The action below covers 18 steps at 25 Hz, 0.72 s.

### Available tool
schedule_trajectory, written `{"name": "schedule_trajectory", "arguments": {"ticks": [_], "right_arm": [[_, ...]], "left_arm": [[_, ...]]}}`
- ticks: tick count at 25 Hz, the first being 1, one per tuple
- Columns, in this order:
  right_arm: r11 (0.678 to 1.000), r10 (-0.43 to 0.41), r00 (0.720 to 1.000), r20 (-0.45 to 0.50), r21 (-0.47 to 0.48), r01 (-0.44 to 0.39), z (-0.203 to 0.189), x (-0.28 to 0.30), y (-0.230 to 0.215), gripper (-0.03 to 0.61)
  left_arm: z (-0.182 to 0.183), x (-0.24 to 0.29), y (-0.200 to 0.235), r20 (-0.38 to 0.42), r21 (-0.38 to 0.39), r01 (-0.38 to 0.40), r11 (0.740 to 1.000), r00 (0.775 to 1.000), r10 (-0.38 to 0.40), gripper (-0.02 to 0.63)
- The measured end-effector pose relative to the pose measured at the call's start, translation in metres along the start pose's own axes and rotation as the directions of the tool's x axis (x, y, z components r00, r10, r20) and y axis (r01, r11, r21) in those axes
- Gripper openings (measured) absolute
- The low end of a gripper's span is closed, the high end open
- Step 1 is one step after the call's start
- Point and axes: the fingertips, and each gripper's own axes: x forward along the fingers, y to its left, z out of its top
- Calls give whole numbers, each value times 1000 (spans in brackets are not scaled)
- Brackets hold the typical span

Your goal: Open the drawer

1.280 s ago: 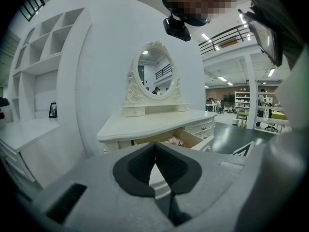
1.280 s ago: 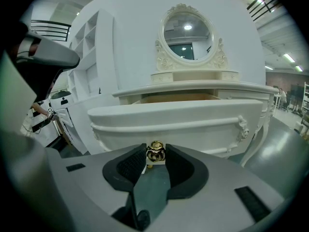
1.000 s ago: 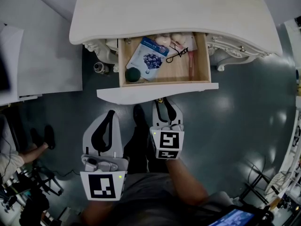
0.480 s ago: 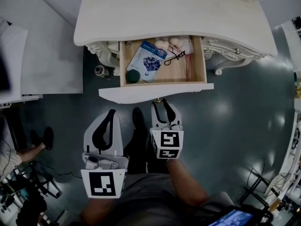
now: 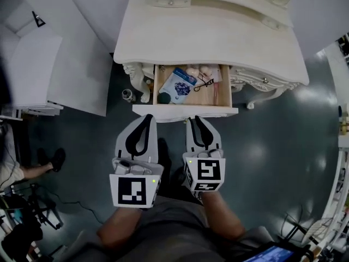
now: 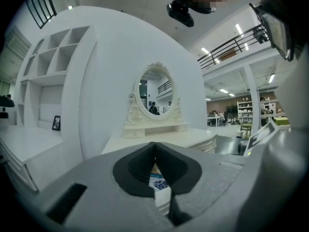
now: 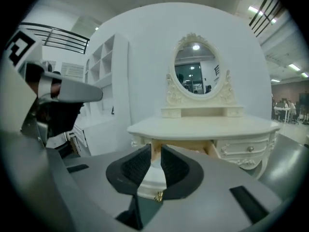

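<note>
The drawer (image 5: 223,93) of the cream dressing table (image 5: 207,31) stands pulled out, its white front (image 5: 185,112) towards me. Inside lie a blue-and-white packet (image 5: 177,84), a dark round item (image 5: 164,97) and an eyelash curler (image 5: 203,84). My right gripper (image 5: 195,119) hovers just short of the front. Its jaws are closing with a narrow gap and nothing held. In the right gripper view (image 7: 156,151) the front and its gold knob (image 7: 158,196) show beyond the jaws. My left gripper (image 5: 146,117) hangs beside it, shut and empty (image 6: 155,145).
A white shelf unit (image 5: 54,64) stands left of the table. An oval mirror (image 7: 195,69) rises at the table's back. A small bottle (image 5: 127,95) sits on the dark floor by the table leg. A person's shoe (image 5: 54,160) and black stands (image 5: 27,222) are at far left.
The view has pulled back, so the table looks smaller. Both grippers have lifted, the right one more. The right jaws have narrowed. The drawer stays open.
</note>
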Motion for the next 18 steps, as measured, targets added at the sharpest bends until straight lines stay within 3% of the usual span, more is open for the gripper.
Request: {"name": "schedule_trajectory", "arguments": {"ticks": [8, 18], "right_arm": [[998, 13, 987, 160, -57, -4, 91, -36, 5, 15], [995, 18, 976, 218, -97, 3, 117, -49, 7, 12]], "left_arm": [[63, -3, -4, 121, 28, -32, 999, 992, 28, 15], [75, -8, -5, 137, 39, -34, 999, 990, 28, 15]]}}
